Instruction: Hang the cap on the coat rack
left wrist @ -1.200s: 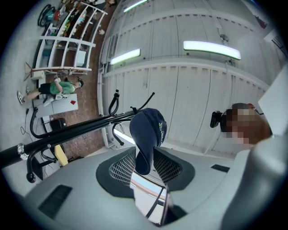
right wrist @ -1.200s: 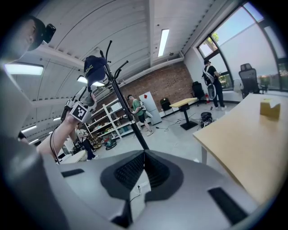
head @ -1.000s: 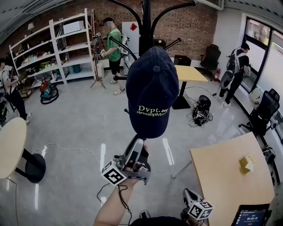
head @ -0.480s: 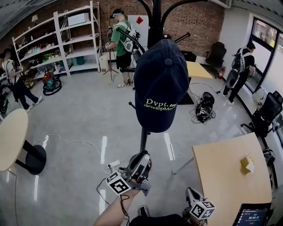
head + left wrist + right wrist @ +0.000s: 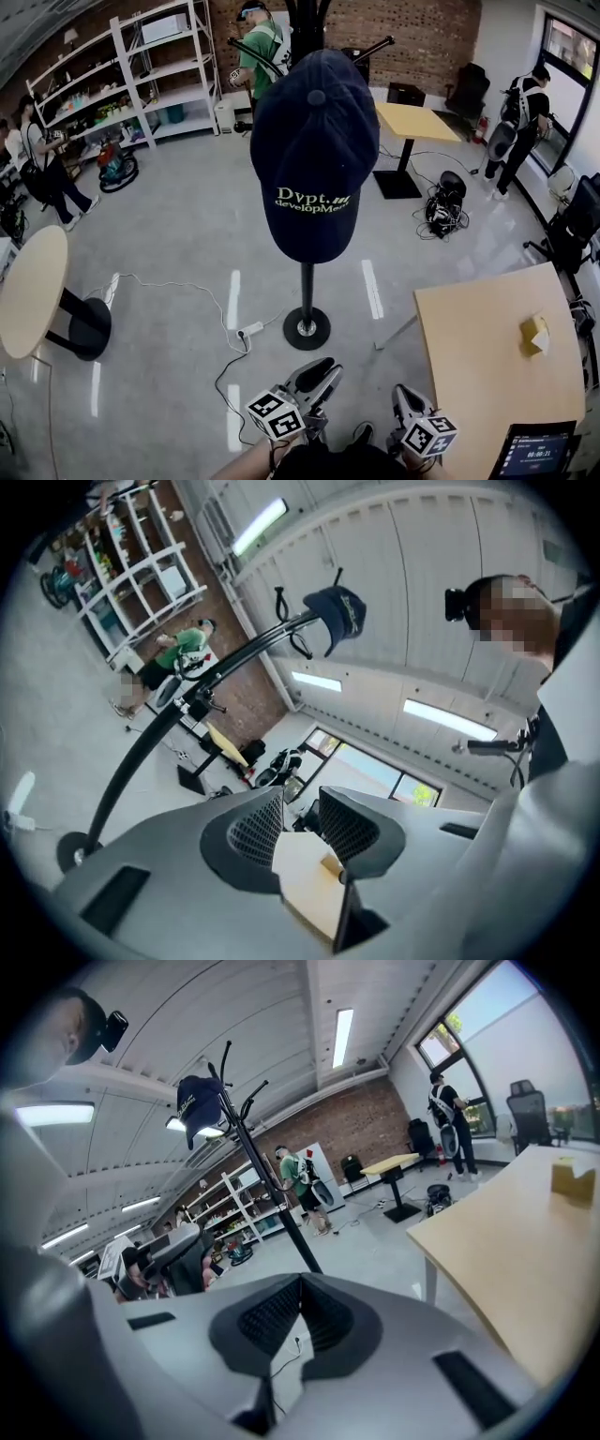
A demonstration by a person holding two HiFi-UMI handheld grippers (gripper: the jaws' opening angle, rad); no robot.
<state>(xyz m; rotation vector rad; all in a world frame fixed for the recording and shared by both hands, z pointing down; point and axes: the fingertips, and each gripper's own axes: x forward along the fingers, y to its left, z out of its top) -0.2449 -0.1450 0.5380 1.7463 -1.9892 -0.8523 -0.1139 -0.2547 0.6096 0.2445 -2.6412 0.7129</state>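
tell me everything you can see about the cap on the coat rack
The cap is dark navy fabric with a small button on its crown and pale green lettering across the front. It hangs high on the black coat rack, front and brim pointing downward, hiding the upper part of the pole. Only the rack touches it.

Bare floor (image 5: 169, 234) lies between my left tool (image 5: 314, 377), at the bottom centre of the frame, and the round base (image 5: 307, 329) of the coat rack (image 5: 307, 286). The rack's thin pole stands at the centre. The cap (image 5: 314, 155) hanging on it fills the upper middle and covers most of the hooks behind it. A cable (image 5: 178, 292) trails over the floor left of the base. The round table (image 5: 33, 291) closes the left edge. The worktop (image 5: 478, 356) closes the lower right, near my right tool (image 5: 405, 405). Open floor runs between pole and worktop.
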